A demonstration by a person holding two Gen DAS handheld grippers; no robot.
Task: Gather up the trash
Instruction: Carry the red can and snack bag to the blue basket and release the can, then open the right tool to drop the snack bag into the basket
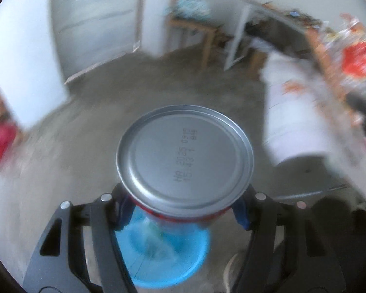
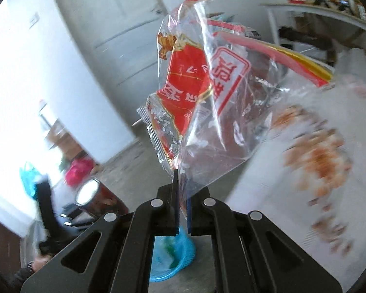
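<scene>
My left gripper is shut on a red can, whose silver end with a printed date faces the camera. The can hangs above a blue trash bin on the grey floor. My right gripper is shut on a clear and red plastic snack wrapper that sticks up from its fingers. The blue bin also shows in the right wrist view, below the fingers. The left gripper with the can shows there too, at the lower left.
A table with a white patterned cloth stands at the right, also in the right wrist view. A cluttered desk and a wooden chair stand at the back. A pink bag lies at the left. A white door is behind.
</scene>
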